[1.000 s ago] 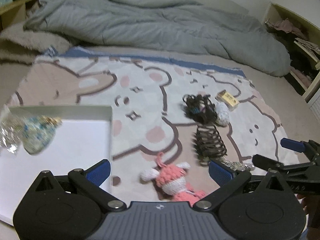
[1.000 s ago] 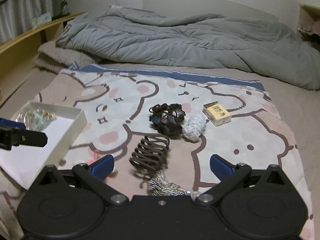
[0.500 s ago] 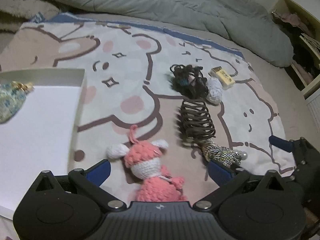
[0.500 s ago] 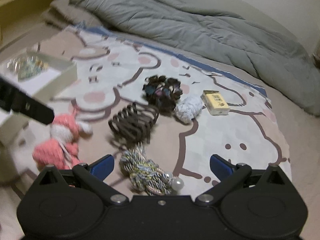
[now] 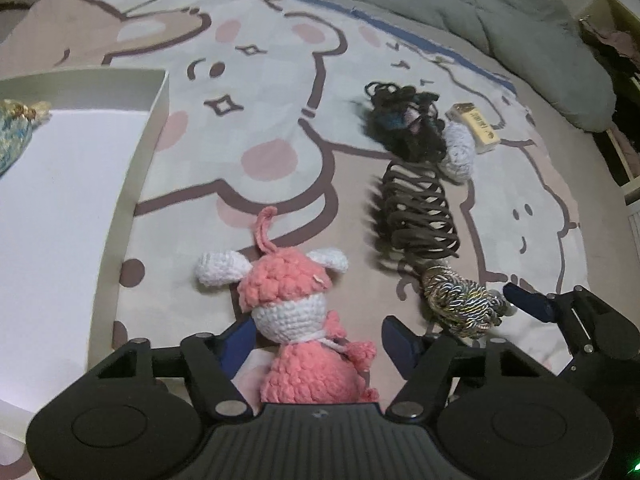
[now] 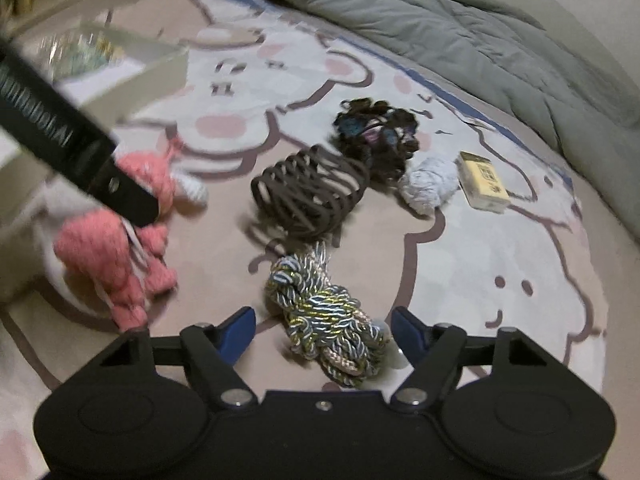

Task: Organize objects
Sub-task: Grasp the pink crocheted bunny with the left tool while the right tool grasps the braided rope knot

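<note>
Left gripper point(image 5: 318, 342), jaws wide, straddles a pink-and-white crocheted doll point(image 5: 298, 320) lying on the bed, its long axis running away from the jaws, head and hanging loop farthest. Right gripper point(image 6: 323, 330), jaws wide, frames a knotted metallic cord bundle point(image 6: 326, 320). Beyond it lie a brown hair claw point(image 6: 310, 196), dark hair ties point(image 6: 376, 136) and a yellow box point(image 6: 482, 186).
</note>
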